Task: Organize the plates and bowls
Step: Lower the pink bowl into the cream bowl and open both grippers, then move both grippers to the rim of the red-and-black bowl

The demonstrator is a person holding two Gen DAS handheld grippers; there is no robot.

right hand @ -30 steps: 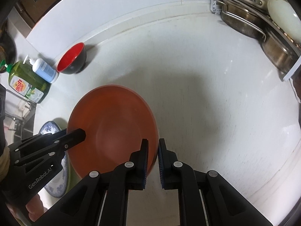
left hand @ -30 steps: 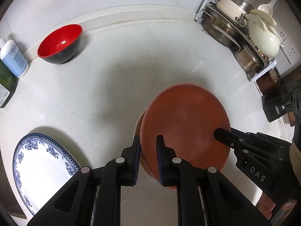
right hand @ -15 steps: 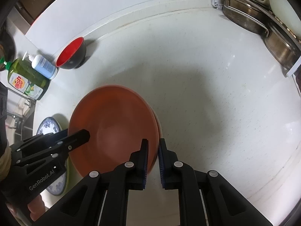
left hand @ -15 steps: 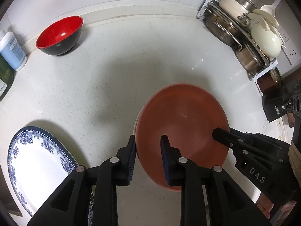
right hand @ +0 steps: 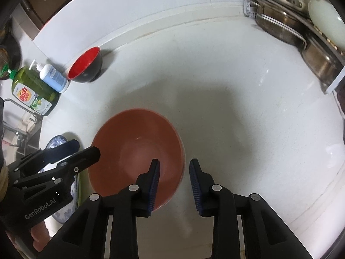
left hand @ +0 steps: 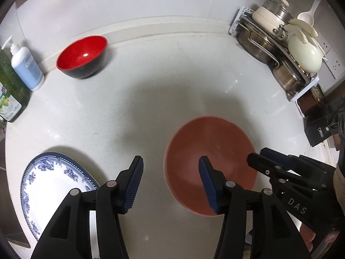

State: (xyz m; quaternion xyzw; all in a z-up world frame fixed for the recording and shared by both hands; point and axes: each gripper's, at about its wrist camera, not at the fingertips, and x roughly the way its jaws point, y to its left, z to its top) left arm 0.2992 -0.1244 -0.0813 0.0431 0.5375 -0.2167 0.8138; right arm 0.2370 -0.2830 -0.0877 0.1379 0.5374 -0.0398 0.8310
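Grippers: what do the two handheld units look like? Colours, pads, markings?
Both are matte black plastic with silver pivot screws and ribbed blue pads lining the fingers. The left gripper carries white "GenRobot.AI" lettering on its body in the right wrist view; the right gripper shows "DAS" in the left wrist view. No cables visible.

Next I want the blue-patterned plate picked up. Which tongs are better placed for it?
Left. The left tongs stand open with the blue-patterned plate just beside them; the right tongs sit beyond the brown bowl, farther away.
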